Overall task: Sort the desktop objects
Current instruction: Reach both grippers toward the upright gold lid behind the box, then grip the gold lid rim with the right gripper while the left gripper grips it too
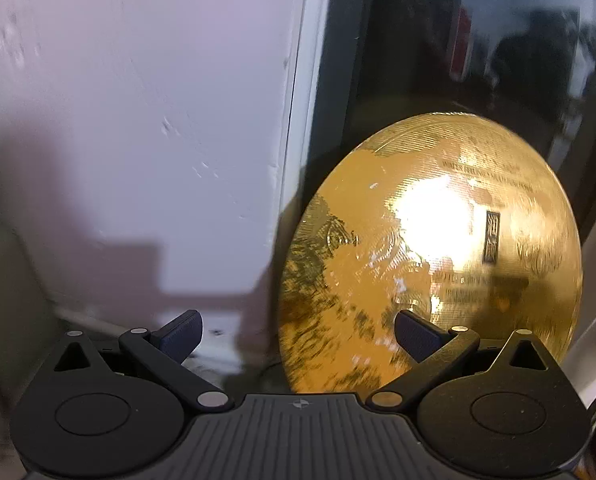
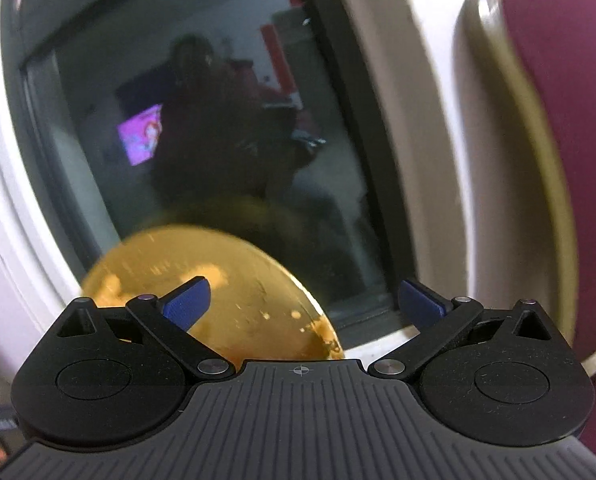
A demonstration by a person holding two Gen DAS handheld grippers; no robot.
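Observation:
A shiny gold round tin lid (image 1: 430, 256) with embossed lettering stands tilted against the dark window glass, filling the right half of the left wrist view. My left gripper (image 1: 298, 334) is open, its right blue pad (image 1: 416, 336) in front of the tin's lower face, nothing between the fingers. In the right wrist view the same gold tin (image 2: 226, 296) shows low and left, blurred, behind the left blue pad (image 2: 188, 304). My right gripper (image 2: 302, 300) is open and holds nothing.
A white wall (image 1: 138, 140) and white window frame (image 1: 294, 120) stand left of the tin. The dark window pane (image 2: 202, 140) reflects a person and a room. A maroon chair back (image 2: 570, 140) with a pale frame rises at the right.

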